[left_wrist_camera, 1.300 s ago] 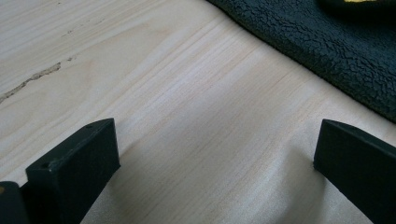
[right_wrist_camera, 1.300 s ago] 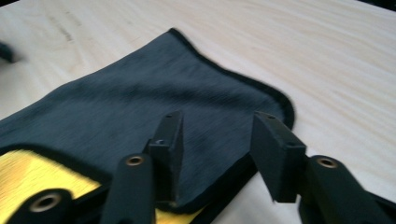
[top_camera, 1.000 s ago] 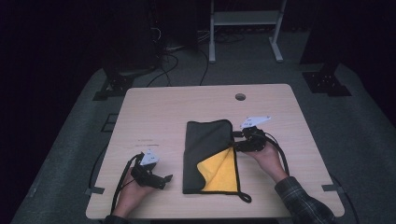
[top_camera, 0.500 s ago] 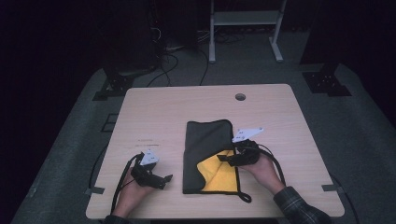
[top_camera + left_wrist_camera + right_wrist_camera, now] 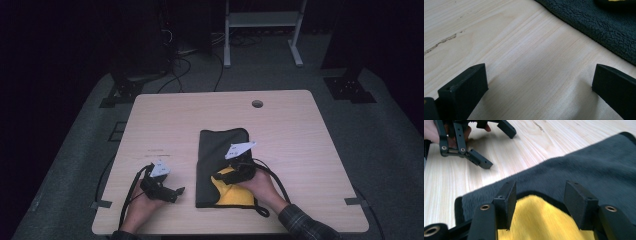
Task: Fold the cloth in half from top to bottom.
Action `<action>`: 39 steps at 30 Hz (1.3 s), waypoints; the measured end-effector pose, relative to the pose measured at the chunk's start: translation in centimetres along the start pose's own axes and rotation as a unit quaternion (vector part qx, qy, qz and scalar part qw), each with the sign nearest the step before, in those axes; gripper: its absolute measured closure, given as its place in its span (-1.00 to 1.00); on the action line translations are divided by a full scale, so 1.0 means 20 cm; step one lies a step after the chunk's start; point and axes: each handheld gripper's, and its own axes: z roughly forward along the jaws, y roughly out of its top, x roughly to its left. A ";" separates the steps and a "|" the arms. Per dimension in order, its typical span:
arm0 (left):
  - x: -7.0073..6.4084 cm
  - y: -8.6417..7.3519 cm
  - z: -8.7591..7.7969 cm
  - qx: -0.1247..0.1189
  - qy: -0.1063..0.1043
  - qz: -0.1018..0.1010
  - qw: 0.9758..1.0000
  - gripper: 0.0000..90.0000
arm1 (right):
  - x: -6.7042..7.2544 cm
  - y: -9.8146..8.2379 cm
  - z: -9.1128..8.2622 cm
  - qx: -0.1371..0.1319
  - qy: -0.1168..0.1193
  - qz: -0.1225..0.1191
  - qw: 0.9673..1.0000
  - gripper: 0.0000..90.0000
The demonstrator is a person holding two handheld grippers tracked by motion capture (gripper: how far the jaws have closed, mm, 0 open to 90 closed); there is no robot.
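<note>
A dark grey fleece cloth [image 5: 220, 150] with a yellow lining [image 5: 232, 192] lies folded on the surface [image 5: 300, 150], a little right of the middle and reaching almost to the near edge. Its near right part is turned back, so the yellow side faces up there.

The right tool [image 5: 223, 178] sits over that turned-back flap. In the right gripper view its jaws stand spread above the curved dark border where yellow meets grey, and have just been opening a little; nothing is pinched between them. It looks lined up to take that border, probably to carry the flap across.

The left tool [image 5: 176, 192] rests low on the bare wood near the near left corner, just beside the cloth's left edge, jaws spread and empty. It seems parked there, ready to pin or catch the cloth.
</note>
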 end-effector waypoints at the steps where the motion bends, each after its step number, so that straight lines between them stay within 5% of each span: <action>1: 0.00 0.00 0.00 0.001 0.000 0.000 1.000 -1.00 | 0.01 0.01 0.02 0.003 0.002 0.000 1.000 -0.06; 11: 0.00 0.00 0.00 0.001 0.000 0.000 1.000 -1.00 | 0.04 -0.02 0.18 0.052 -0.004 -0.029 0.998 -0.04; 21: 0.00 0.00 0.00 0.002 0.000 0.001 1.000 -1.00 | 0.07 -0.02 0.16 0.055 -0.025 -0.078 0.995 0.58; 28: 0.00 0.00 0.00 0.002 0.000 0.001 1.000 -1.00 | 0.06 -0.01 0.09 0.038 -0.012 -0.054 0.998 0.77; 39: 0.00 0.00 0.00 0.002 0.000 0.003 1.000 -1.00 | 0.06 -0.07 -0.15 0.004 0.006 -0.020 1.000 0.76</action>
